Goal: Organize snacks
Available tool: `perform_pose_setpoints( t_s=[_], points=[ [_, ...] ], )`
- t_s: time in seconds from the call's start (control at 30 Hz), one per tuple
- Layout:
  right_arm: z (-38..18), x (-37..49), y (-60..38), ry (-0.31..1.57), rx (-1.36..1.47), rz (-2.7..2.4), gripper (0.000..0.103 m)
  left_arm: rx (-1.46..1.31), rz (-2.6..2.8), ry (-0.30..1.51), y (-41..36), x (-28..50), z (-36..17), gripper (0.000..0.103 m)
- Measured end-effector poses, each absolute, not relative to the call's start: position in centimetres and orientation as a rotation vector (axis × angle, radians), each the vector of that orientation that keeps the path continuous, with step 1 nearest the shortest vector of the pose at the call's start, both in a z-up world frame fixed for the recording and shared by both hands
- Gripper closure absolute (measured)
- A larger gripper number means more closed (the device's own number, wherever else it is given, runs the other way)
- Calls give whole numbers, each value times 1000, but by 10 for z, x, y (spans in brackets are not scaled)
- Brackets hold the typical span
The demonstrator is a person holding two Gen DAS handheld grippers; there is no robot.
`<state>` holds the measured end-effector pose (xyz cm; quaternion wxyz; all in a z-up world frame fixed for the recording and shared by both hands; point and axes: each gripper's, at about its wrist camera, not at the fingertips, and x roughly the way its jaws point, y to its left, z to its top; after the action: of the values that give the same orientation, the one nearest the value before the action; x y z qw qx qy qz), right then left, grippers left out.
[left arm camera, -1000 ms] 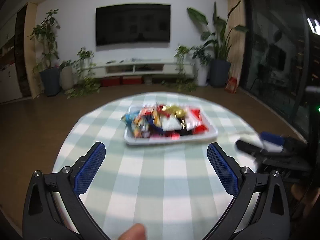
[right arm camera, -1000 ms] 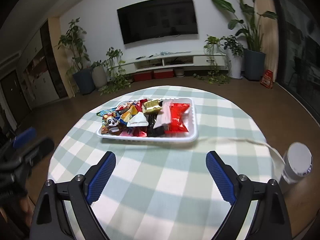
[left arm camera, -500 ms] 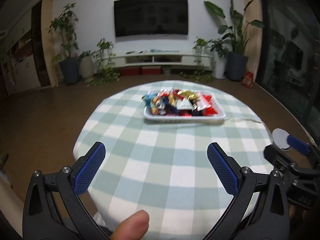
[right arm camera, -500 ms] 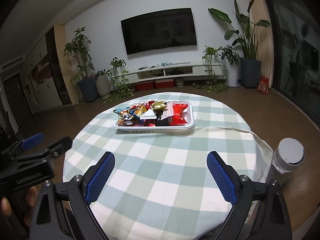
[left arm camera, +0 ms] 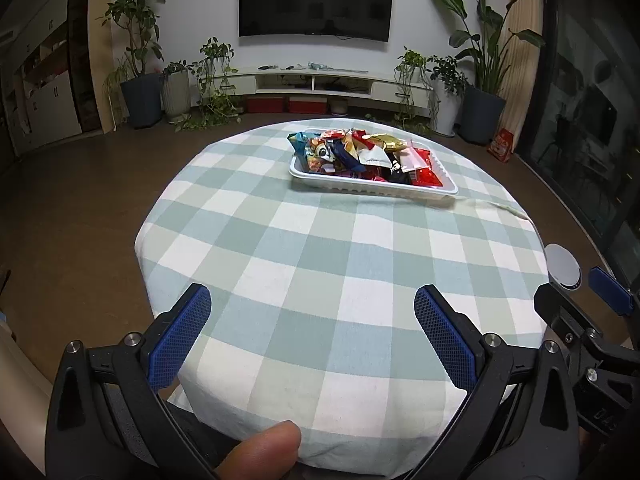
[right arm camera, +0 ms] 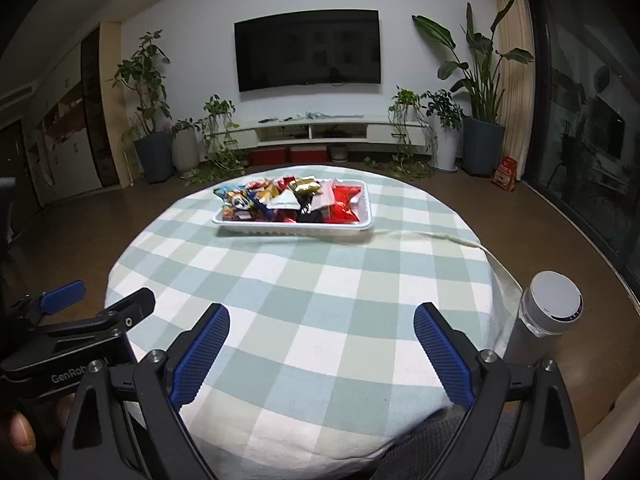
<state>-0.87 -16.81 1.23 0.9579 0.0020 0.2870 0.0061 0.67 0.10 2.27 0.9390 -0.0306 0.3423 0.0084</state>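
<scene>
Both tongs have drawn back from the tray since a second ago. The left tongs (left arm camera: 312, 336) and right tongs (right arm camera: 322, 354) now hang over the near edge of the bench (left arm camera: 304, 264), jaws wide, nothing held. A second ago the tray filled the middle of both views; now it sits well apart, toward the far side of the checked cloth.

The white tray (left arm camera: 360, 184) rests flat on the bench, right of centre in the left view. The snacks (left arm camera: 360, 152) lie piled inside it, wrappers overlapping, none outside the rim that I can see. A capped bottle (right arm camera: 554, 304) stands just off the right edge of the bench.

Judgement: the withdrawal with empty tongs and all snacks contained suggests the sorting is finished or close to it. Whether the packets are grouped by kind cannot be told at this range.
</scene>
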Motion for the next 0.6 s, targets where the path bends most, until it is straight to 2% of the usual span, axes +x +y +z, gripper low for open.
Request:
perform_pose_setpoints(
  t_s=[0.6],
  points=[
    [2, -7, -167, 619, -4, 1, 8, -46, 13, 719, -3, 10, 4, 0]
  ],
)
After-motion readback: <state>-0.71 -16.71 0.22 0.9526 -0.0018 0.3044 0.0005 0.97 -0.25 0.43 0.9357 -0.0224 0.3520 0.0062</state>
